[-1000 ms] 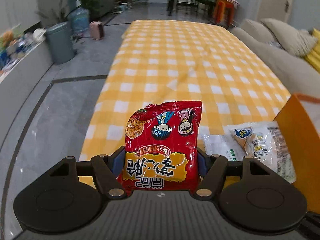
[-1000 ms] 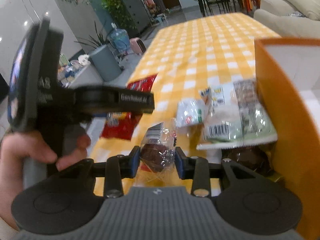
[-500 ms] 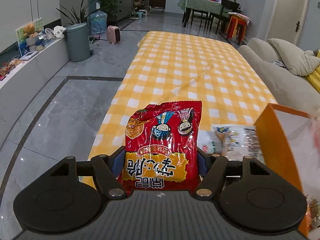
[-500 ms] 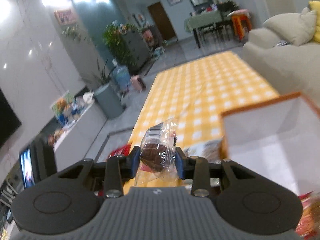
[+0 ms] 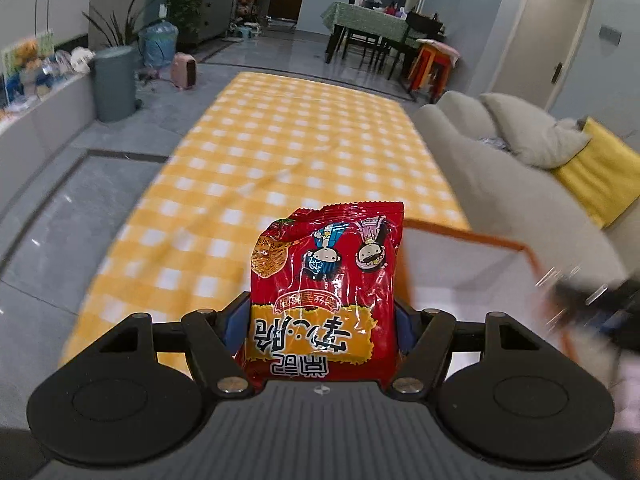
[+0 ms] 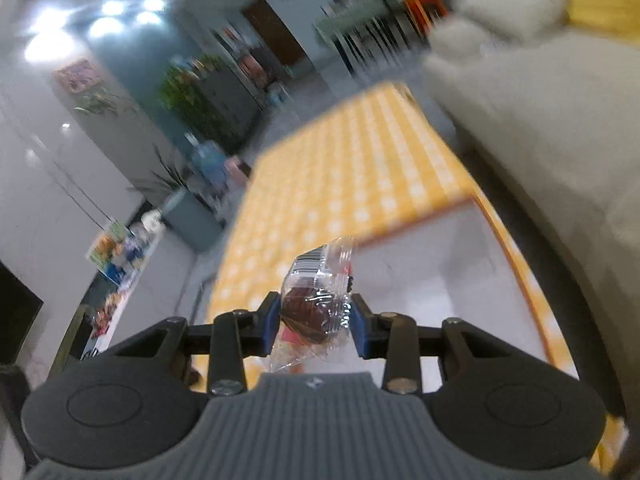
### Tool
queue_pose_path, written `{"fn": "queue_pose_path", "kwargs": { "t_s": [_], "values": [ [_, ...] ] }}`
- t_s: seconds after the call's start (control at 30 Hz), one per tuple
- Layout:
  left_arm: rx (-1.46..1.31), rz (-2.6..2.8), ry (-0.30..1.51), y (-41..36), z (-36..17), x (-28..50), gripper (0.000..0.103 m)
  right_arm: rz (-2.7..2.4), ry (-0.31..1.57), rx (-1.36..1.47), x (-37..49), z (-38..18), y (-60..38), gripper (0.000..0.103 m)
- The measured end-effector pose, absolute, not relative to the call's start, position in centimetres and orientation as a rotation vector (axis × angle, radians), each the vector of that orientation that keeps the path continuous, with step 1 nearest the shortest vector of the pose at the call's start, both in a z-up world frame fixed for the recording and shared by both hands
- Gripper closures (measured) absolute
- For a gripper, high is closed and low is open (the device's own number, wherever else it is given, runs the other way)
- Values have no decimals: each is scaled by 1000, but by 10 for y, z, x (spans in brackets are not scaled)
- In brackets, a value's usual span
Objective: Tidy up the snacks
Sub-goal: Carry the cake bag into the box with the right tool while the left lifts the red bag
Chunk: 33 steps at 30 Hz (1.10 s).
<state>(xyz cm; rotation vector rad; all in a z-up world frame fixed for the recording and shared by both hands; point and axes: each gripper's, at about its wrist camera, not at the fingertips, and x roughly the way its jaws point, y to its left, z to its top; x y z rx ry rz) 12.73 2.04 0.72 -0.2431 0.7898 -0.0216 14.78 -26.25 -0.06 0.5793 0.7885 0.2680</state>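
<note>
Both snacks have been lifted off the counter (image 5: pixel 304 148) and carried to the orange-rimmed box (image 5: pixel 472 240), which a second ago stood off to the side of each view and now fills the space just ahead. The left gripper (image 5: pixel 322 320) has its jaws clamped on the red snack packet (image 5: pixel 326 300), held upright just beside the box's near-left corner, its top edge level with the rim. The right gripper (image 6: pixel 316 324) has its jaws pressed on the clear-wrapped brown cake (image 6: pixel 316 300), which hangs over the box's white interior (image 6: pixel 420 280); that view is smeared by motion, so whether it is past the rim is probably, not certainly, so. Judging by this, the drop into the box is the step at hand, the cake first.
</note>
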Motion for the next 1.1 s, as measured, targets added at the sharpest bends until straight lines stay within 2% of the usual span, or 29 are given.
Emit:
{"fn": "queue_pose_path", "kwargs": {
  "t_s": [0.17, 0.37, 0.87, 1.03, 1.07, 1.1],
  "values": [
    [-355, -76, 818, 6, 2, 130, 24, 233, 987, 699, 166, -51, -276, 68],
    [-335, -68, 891, 4, -13, 134, 24, 199, 1145, 696, 182, -80, -262, 68],
    [-310, -65, 934, 12, -27, 130, 24, 108, 1318, 735, 217, -125, -233, 67],
    [-307, -69, 925, 10, -22, 129, 24, 99, 1366, 788, 221, -139, -224, 59],
    [-299, -68, 927, 8, -22, 129, 24, 104, 1379, 803, 222, -141, -224, 55],
    [-290, -70, 927, 7, -21, 128, 24, 115, 1389, 815, 221, -142, -225, 47]
  ]
}}
